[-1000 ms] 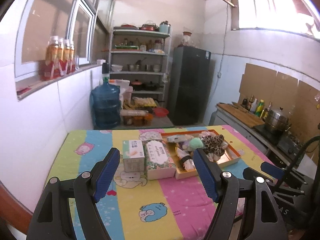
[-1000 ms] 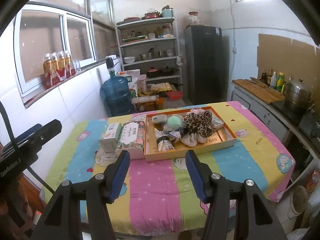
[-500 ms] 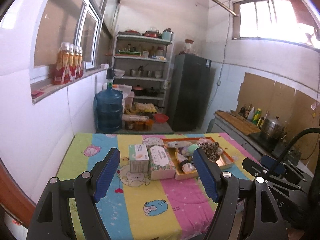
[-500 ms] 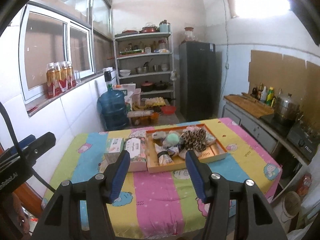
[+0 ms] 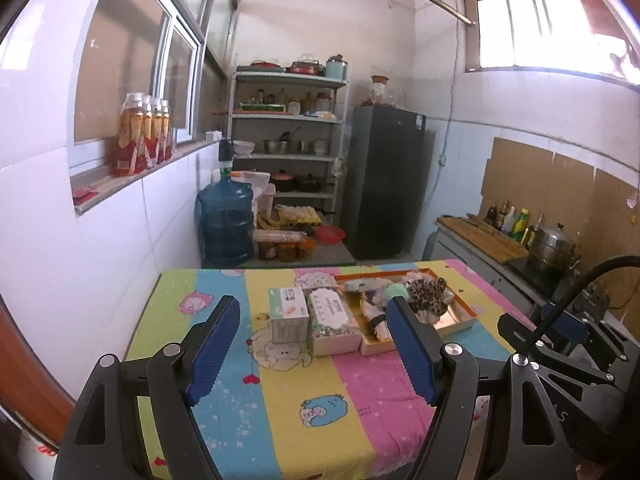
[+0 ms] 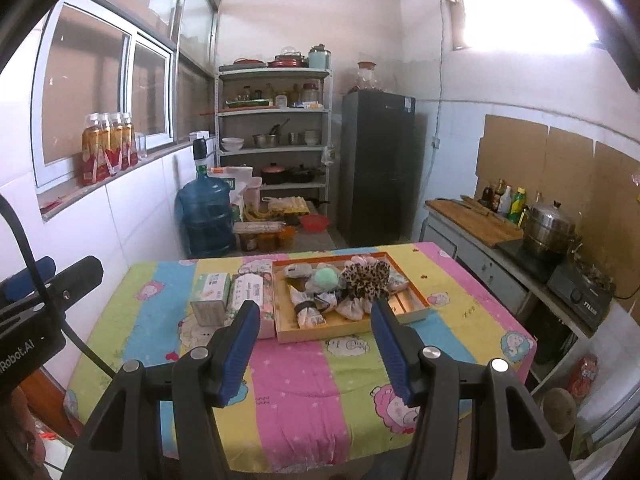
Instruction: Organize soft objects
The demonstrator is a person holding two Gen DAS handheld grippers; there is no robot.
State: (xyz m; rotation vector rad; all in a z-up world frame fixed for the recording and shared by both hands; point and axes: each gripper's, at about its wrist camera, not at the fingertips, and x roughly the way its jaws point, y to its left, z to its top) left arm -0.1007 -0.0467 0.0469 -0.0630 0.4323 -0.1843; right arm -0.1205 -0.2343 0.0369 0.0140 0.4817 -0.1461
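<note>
An orange tray [image 6: 416, 307] sits on the far half of the striped table [image 6: 288, 376]. It holds soft things: a leopard-print piece [image 6: 366, 278], a mint green ball [image 6: 325, 279] and several small cloth bundles [image 6: 308, 308]. The tray also shows in the left wrist view [image 5: 460, 322]. Two tissue boxes [image 6: 224, 296] stand left of it. My left gripper [image 5: 312, 346] is open and empty, held back from the table's near edge. My right gripper [image 6: 314, 346] is open and empty too, also back from the table.
A blue water jug [image 6: 207, 216], a metal shelf rack [image 6: 276, 128] and a dark fridge [image 6: 376, 168] stand beyond the table. A counter with a steel pot [image 6: 550, 228] and a stove runs along the right wall.
Both grippers have pulled back and up from the table, so the table and tray look smaller and farther. Both stayed open.
</note>
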